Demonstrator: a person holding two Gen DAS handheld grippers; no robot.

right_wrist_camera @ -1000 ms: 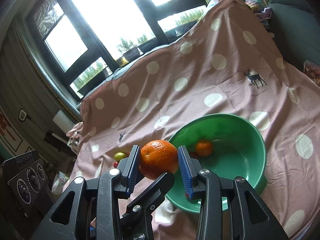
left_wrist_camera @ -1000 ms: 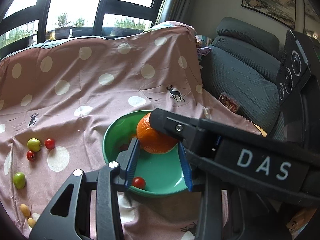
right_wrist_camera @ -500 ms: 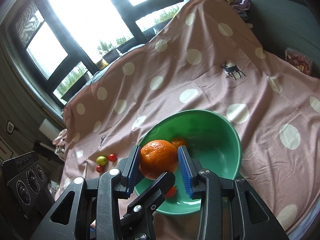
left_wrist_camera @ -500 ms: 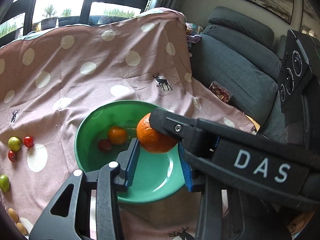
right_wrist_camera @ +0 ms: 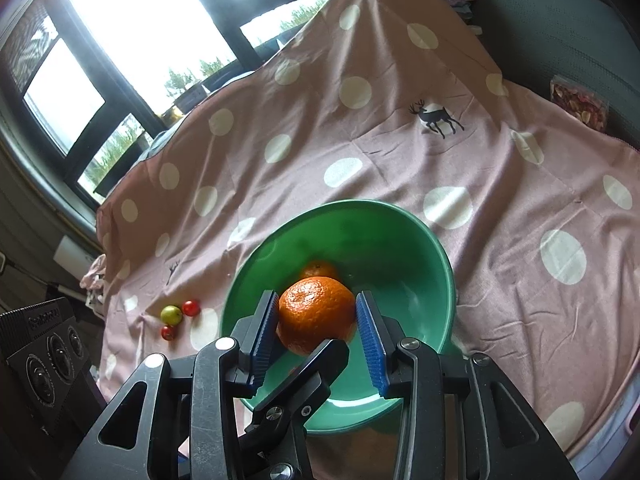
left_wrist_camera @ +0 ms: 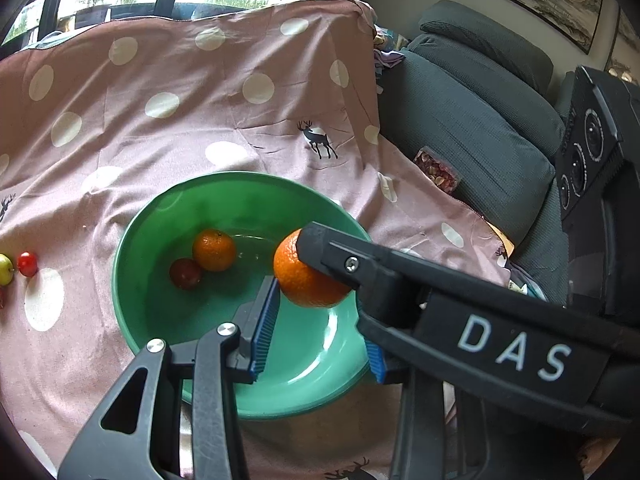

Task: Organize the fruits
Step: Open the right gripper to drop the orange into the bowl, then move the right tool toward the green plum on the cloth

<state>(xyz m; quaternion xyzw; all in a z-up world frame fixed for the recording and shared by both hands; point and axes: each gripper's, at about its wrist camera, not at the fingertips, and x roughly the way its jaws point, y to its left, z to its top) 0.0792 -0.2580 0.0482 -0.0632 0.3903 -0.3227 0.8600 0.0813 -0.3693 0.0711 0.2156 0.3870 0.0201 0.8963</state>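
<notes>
So far 2 fruits in green bowl, right gripper clamping orange above it, left gripper open; cherry tomatoes etc left on cloth.

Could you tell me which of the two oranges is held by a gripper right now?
The larger orange, clamped in the right gripper above the green bowl; the smaller orange lies inside the bowl.

Bowl on cloth; two fruits in bowl; small fruits on cloth left of bowl.
</notes>
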